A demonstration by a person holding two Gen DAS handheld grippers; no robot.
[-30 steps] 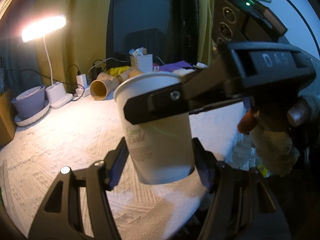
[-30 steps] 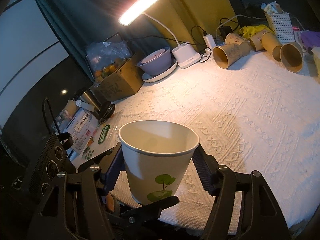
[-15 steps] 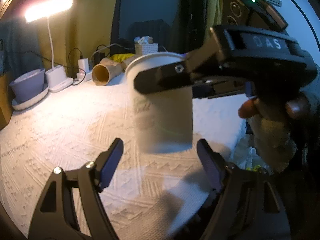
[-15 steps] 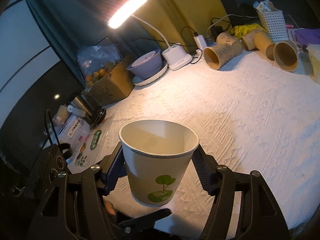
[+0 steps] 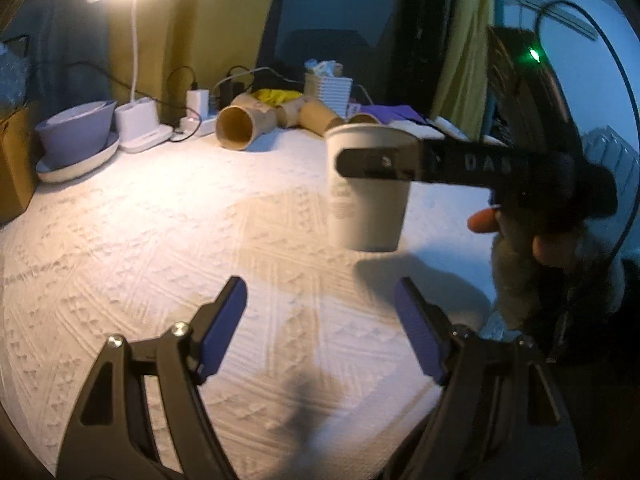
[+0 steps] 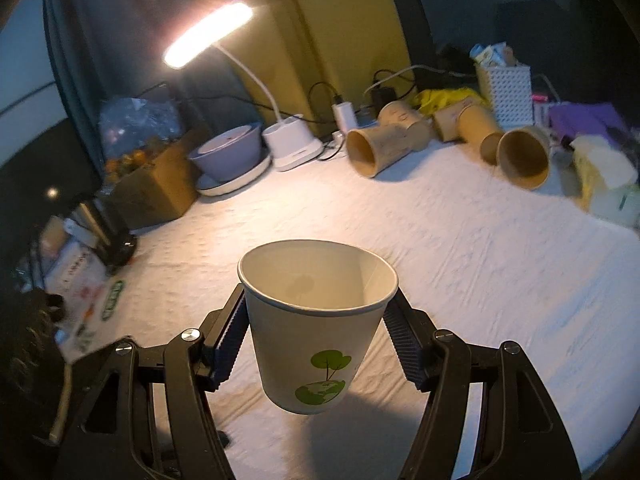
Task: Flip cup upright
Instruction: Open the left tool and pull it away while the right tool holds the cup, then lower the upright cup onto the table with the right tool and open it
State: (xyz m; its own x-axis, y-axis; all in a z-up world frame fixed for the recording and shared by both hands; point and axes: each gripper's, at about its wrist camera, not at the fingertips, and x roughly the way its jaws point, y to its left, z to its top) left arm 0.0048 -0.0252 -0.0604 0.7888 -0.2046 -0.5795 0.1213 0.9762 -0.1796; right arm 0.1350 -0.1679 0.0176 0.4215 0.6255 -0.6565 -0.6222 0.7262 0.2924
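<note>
White tablecloth [image 6: 460, 240] | cup [image 6: 316, 320] upright, clamped in right gripper [image 6: 316, 334] | left gripper [image 5: 320, 332] spread, empty

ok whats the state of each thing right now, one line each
white paper cup: upright, mouth up, held above the bedspread
right tool: shut on the white paper cup
left tool: open, holding nothing
desk lamp: switched on
brown paper cups: lying on their sides at the back
purple bowl: sitting on a white plate
</note>
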